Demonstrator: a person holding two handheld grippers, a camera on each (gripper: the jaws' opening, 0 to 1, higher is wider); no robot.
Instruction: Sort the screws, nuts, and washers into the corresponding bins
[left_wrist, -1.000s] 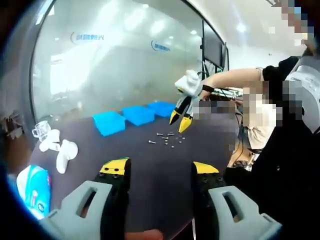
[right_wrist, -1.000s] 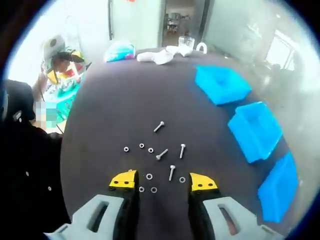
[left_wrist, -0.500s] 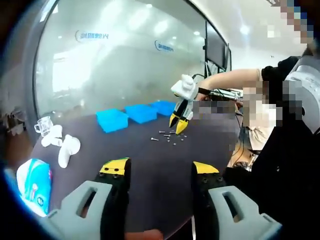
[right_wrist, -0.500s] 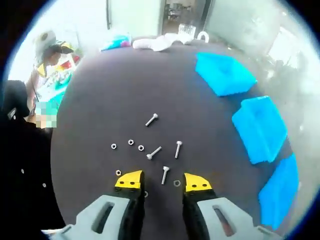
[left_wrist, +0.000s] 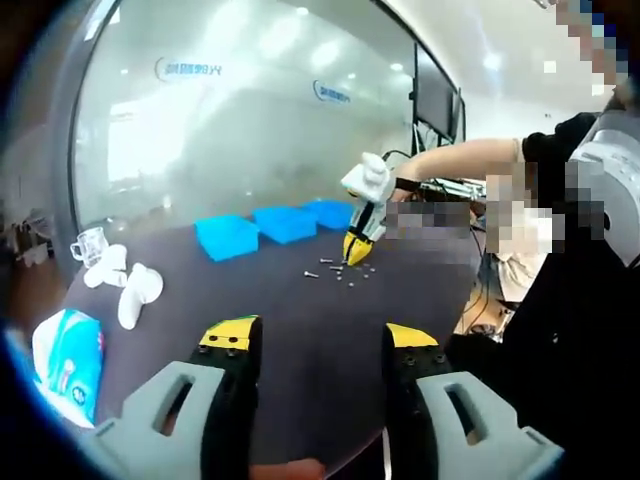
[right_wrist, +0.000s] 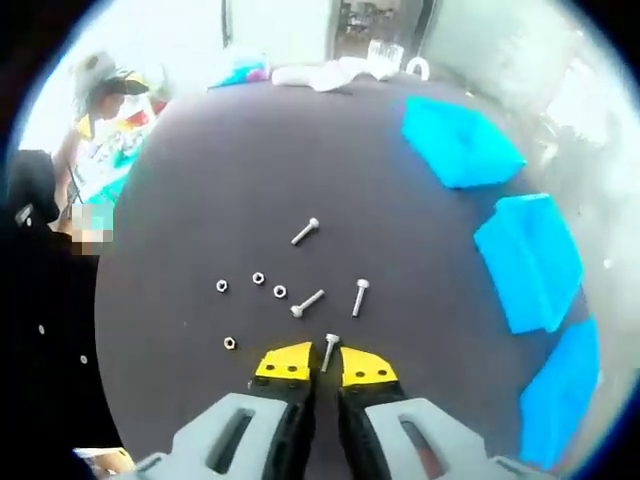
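Observation:
Several screws, nuts and washers lie scattered on the dark table (right_wrist: 200, 180). In the right gripper view my right gripper (right_wrist: 325, 362) is down at the table with its yellow-tipped jaws closed on a screw (right_wrist: 328, 346), whose head pokes out ahead of the tips. Loose screws (right_wrist: 305, 231) (right_wrist: 307, 302) (right_wrist: 359, 296) and small nuts or washers (right_wrist: 258, 278) (right_wrist: 230, 343) lie just beyond. Three blue bins (right_wrist: 460, 142) (right_wrist: 530, 260) (right_wrist: 560, 395) line the right side. My left gripper (left_wrist: 320, 335) hovers open and holds nothing; ahead of it the right gripper (left_wrist: 357, 245) stands over the hardware (left_wrist: 340, 270).
A blue packet (left_wrist: 65, 365), white objects (left_wrist: 135, 295) and a clear cup (left_wrist: 88, 243) sit at the table's left end. The bins (left_wrist: 225, 237) stand along the far edge before a glass wall. A person's arm (left_wrist: 460, 160) reaches in from the right.
My right gripper has dropped toward the table and its jaws have closed from wide apart onto one screw. The left gripper has stayed almost still.

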